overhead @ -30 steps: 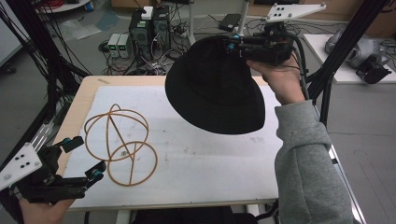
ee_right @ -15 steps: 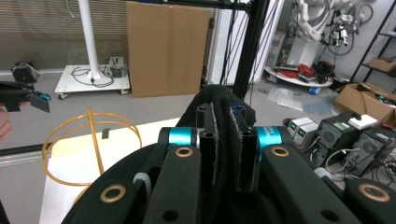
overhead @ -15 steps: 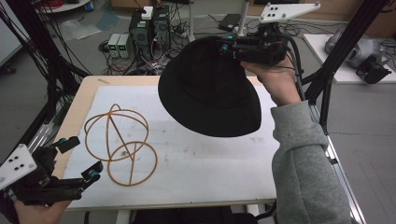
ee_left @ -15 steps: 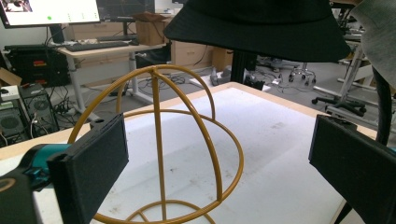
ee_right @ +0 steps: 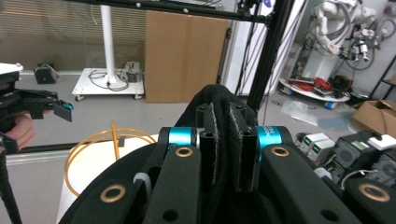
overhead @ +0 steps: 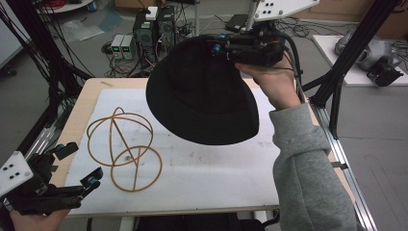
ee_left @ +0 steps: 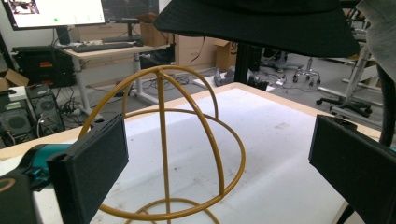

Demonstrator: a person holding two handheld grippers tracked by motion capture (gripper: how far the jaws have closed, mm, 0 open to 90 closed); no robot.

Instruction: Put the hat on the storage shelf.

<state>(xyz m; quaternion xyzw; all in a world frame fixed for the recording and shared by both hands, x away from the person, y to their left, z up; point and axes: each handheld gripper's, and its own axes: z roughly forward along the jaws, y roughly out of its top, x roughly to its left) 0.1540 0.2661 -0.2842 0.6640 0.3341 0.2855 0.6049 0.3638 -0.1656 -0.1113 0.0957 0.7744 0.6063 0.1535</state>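
The right hand-held gripper (overhead: pixel 226 48) is raised well above the desk (overhead: pixel 86 98), its jaws pressed together on a fold of a black bucket hat (overhead: pixel 202 96). In the right gripper view the two black jaws (ee_right: pixel 224 140) meet with the dark cloth (ee_right: pixel 219 105) pinched between them. The hat hangs free from that pinch, its brim tilted and its dark underside turned toward the high camera, touching nothing else.

Taking the gold wire hat stand (overhead: pixel 125 147) as the landmark: the stand rests on the white mat (overhead: pixel 216 173) that covers the desk, a round base ring lying flat with a dome of curved wires rising from it. The hat is in the air above and to the right of the stand, well clear of it. In the left gripper view the brim (ee_left: pixel 261 28) shows above the top of the wire dome (ee_left: pixel 161 140), with a gap between them.

The left hand-held gripper (overhead: pixel 77 166) sits low at the near left edge of the desk, just beside the stand's base ring and not touching it. Its jaws stand wide apart and hold nothing; in the left gripper view the two black pads (ee_left: pixel 93 163) frame the wire dome, which lies beyond them.

A grey sleeve (overhead: pixel 308 163) comes up at the right of the stand, leading to the hand (overhead: pixel 274 82) that carries the right hand-held gripper.
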